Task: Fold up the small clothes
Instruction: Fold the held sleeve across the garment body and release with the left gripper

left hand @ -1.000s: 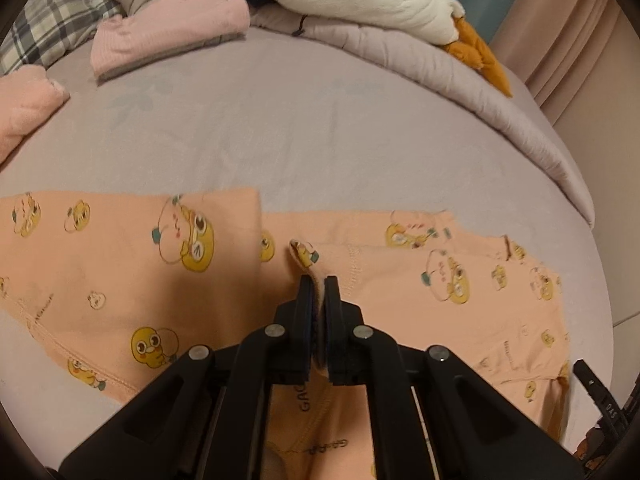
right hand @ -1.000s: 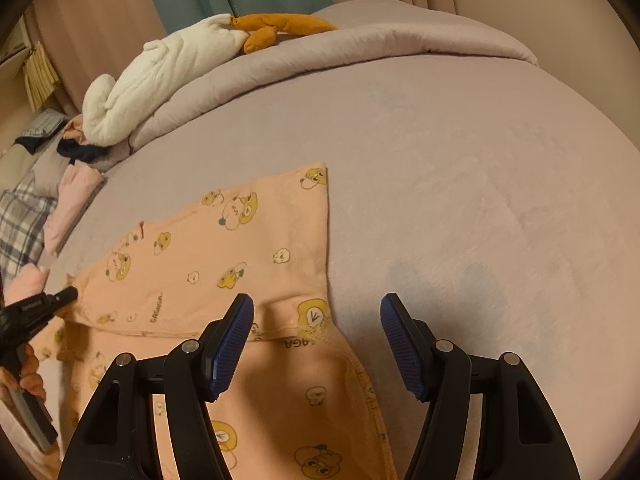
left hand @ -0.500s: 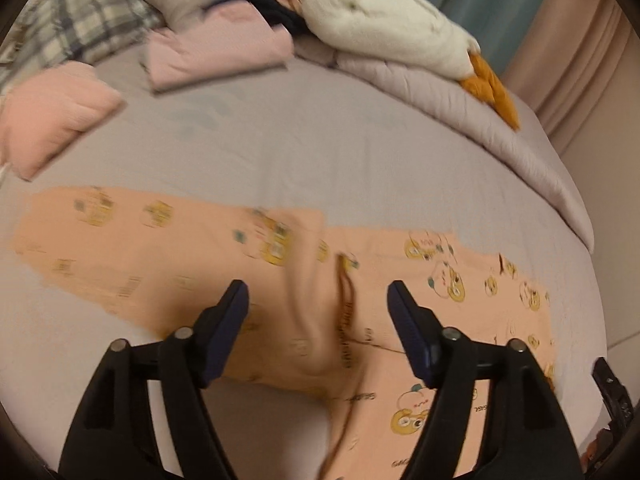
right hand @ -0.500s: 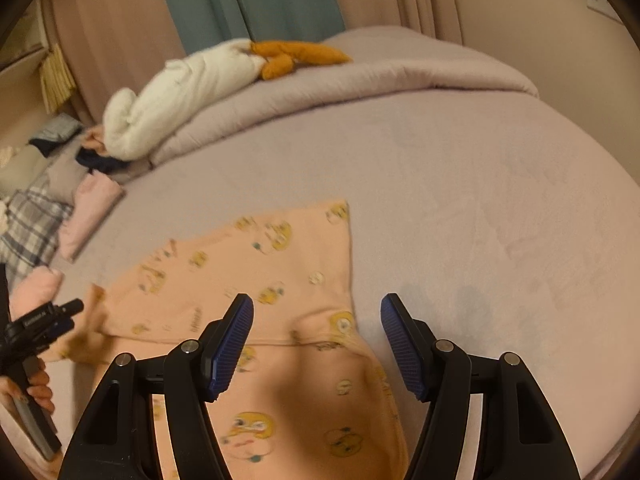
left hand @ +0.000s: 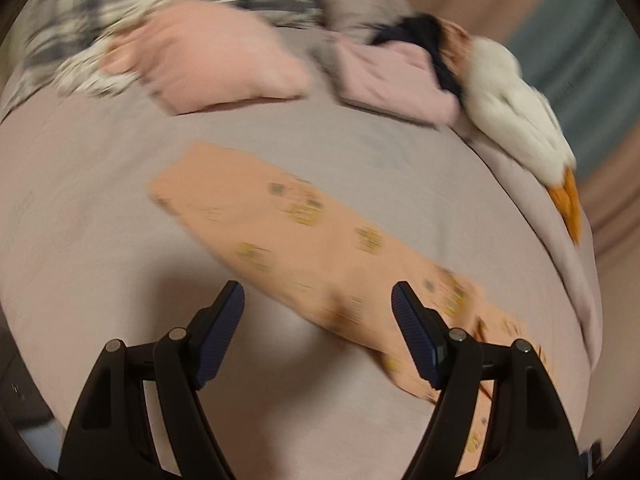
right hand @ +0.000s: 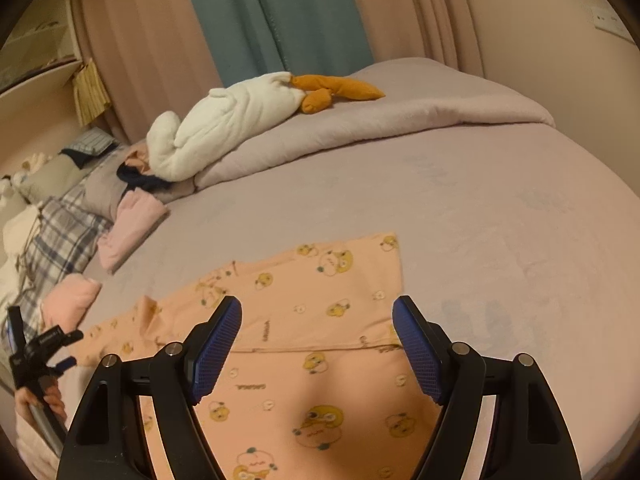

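A small peach garment with yellow cartoon prints (right hand: pixel 320 320) lies flat on the mauve bed (right hand: pixel 500 220), one part folded over another. In the blurred left wrist view a long strip of the garment (left hand: pixel 312 248) runs diagonally across the sheet. My left gripper (left hand: pixel 318 312) is open and empty, above the garment's near edge. My right gripper (right hand: pixel 316 328) is open and empty, hovering over the garment's middle. The left gripper also shows at the left edge of the right wrist view (right hand: pixel 44 344).
Folded pink clothes (left hand: pixel 212 56) (right hand: pixel 132 224) and a plaid pillow (right hand: pixel 60 240) lie at the head of the bed. A white and orange plush (right hand: pixel 248 116) rests on a rolled duvet (right hand: pixel 400 116). Curtains (right hand: pixel 280 20) hang behind.
My left gripper opened and let go of the garment, then pulled back and swung left. The released part now lies flat. The right gripper rose a little, still open.
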The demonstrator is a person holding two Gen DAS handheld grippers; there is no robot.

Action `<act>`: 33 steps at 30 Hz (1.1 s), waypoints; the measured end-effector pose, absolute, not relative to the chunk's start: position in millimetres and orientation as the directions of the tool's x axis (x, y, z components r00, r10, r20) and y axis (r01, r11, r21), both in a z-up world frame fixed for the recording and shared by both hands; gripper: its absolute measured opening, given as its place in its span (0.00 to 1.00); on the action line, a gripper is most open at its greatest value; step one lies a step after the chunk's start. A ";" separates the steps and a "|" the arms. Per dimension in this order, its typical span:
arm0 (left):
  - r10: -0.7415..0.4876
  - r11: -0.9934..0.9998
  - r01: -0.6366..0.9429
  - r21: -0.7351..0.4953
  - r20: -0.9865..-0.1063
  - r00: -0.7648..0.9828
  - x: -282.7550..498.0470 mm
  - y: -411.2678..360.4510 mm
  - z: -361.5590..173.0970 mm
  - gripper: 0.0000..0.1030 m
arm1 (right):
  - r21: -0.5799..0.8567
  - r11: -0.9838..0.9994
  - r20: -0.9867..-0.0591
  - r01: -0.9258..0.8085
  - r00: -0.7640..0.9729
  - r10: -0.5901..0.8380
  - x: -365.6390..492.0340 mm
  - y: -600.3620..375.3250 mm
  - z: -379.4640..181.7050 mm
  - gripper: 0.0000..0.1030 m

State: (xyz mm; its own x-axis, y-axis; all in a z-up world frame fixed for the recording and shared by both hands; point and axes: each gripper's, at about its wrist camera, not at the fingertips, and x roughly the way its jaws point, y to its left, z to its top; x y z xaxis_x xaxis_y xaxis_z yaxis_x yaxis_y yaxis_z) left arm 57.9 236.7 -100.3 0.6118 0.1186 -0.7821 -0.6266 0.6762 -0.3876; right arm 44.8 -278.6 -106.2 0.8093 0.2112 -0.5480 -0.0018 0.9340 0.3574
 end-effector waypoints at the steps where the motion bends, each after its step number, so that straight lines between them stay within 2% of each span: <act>1: 0.133 0.655 -0.648 -0.389 -0.785 0.605 54.2 244.8 -102.2 0.74 | 0.355 0.935 -0.549 -0.006 0.808 0.213 44.2 -275.1 -106.5 0.76; 8: 0.171 0.468 -0.757 -0.456 -0.793 0.584 34.4 302.4 -128.9 0.72 | 0.332 0.943 -0.570 -0.023 0.791 0.221 50.1 -257.5 -108.9 0.76; 11: 0.174 0.407 -0.771 -0.489 -0.787 0.592 29.8 318.1 -137.4 0.67 | 0.316 0.949 -0.577 -0.024 0.788 0.212 51.4 -253.7 -108.9 0.76; 17: 0.201 0.371 -0.782 -0.501 -0.779 0.594 37.9 334.1 -139.0 0.64 | 0.308 0.951 -0.593 -0.019 0.778 0.208 55.1 -249.4 -111.5 0.76; 19: 0.218 0.370 -0.789 -0.490 -0.780 0.586 43.5 336.5 -139.7 0.52 | 0.306 0.952 -0.595 -0.018 0.777 0.206 55.7 -248.0 -111.7 0.76; 20: 0.223 0.368 -0.792 -0.487 -0.781 0.583 45.3 338.0 -141.3 0.50 | 0.306 0.952 -0.596 -0.017 0.776 0.205 56.0 -247.2 -112.0 0.76; 24: 0.249 0.367 -0.799 -0.477 -0.777 0.578 49.6 341.4 -143.0 0.48 | 0.302 0.953 -0.602 -0.014 0.772 0.202 57.2 -245.7 -112.9 0.76; 26: 0.251 0.380 -0.796 -0.471 -0.776 0.579 55.2 341.9 -144.5 0.34 | 0.300 0.954 -0.604 -0.015 0.771 0.202 57.7 -244.9 -113.5 0.76; 28: 0.234 0.377 -0.783 -0.495 -0.767 0.597 58.5 343.9 -149.0 0.09 | 0.302 0.953 -0.603 -0.014 0.772 0.202 57.9 -244.7 -113.6 0.76; 29: 0.217 0.373 -0.774 -0.511 -0.763 0.609 59.8 344.8 -151.1 0.06 | 0.305 0.952 -0.603 -0.013 0.772 0.203 58.2 -244.8 -113.8 0.76; 33: 0.242 0.386 -0.784 -0.485 -0.767 0.594 62.1 338.4 -145.0 0.04 | 0.305 0.952 -0.606 -0.009 0.770 0.202 59.0 -244.8 -114.2 0.76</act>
State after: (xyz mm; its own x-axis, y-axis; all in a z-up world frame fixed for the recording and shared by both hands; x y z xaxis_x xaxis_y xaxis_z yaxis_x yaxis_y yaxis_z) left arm 62.1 338.4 -145.0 0.5938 0.2418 -0.7674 -0.7845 0.3859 -0.4855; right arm 59.0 -244.8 -114.2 0.7696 0.2015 -0.6059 -0.0094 0.9524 0.3047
